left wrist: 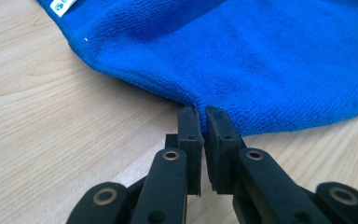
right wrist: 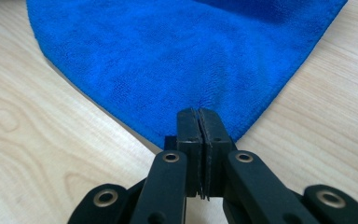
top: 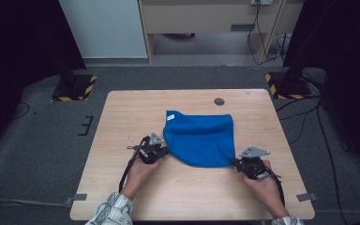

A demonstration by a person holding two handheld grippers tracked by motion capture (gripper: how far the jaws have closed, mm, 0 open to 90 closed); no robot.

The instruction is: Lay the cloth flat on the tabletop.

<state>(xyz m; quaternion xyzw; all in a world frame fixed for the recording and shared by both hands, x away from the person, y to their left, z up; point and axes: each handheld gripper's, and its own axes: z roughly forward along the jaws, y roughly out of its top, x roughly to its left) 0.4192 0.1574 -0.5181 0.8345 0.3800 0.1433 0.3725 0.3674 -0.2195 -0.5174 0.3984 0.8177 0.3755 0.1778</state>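
Observation:
A blue cloth [top: 199,138] lies on the wooden table [top: 122,117], with a small white label [top: 170,117] at its far left corner. My left gripper [top: 163,151] is shut on the cloth's near left edge; in the left gripper view the fabric [left wrist: 242,60] is pinched between the black pads [left wrist: 189,123]. My right gripper [top: 235,162] is shut on the near right corner; in the right gripper view the cloth [right wrist: 177,56] narrows to a point clamped between the pads [right wrist: 189,126]. Both grippers rest low at the table surface.
A round dark grommet [top: 219,101] sits in the tabletop beyond the cloth. Bare wood surrounds the cloth on all sides. Off the table stand two dark posts with hazard-striped bases [top: 75,88] [top: 286,85], and cables run over the grey floor [top: 309,117].

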